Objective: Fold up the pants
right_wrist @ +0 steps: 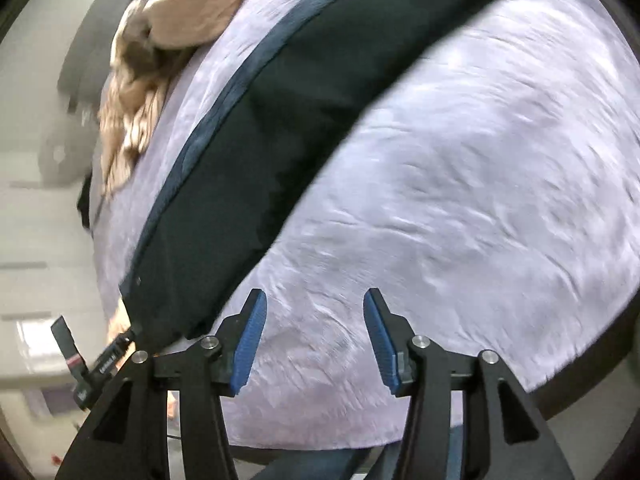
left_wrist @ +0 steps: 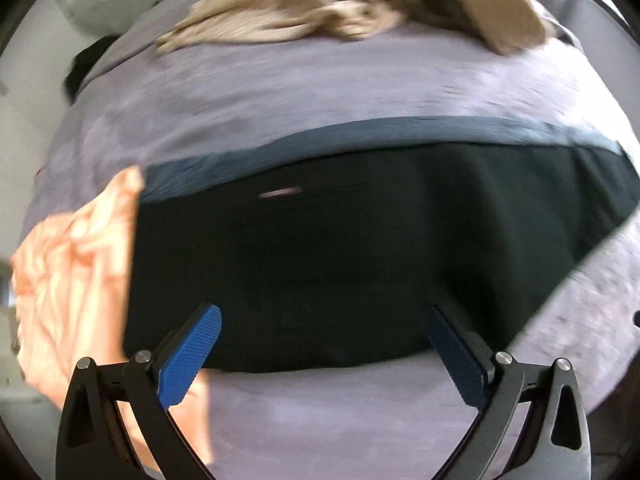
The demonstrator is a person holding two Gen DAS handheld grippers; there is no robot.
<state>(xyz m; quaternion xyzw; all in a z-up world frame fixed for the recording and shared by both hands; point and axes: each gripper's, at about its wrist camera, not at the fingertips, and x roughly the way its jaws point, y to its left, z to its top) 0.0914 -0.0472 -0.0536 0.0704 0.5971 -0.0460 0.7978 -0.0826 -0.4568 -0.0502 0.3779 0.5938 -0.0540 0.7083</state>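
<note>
Lilac bedding [left_wrist: 280, 92] carries our dark pants [left_wrist: 340, 264], folded flat, near a tan heap [left_wrist: 304, 8]. We hold both grippers, left [left_wrist: 325, 316] and right [right_wrist: 314, 304], jaws apart, empty

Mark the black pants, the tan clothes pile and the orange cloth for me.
black pants [left_wrist: 340, 264]: left wrist view, middle of the dark panel.
tan clothes pile [left_wrist: 304, 12]: left wrist view, centre of the crumpled heap at the far edge.
orange cloth [left_wrist: 76, 264]: left wrist view, middle of the folds beside the pants.
</note>
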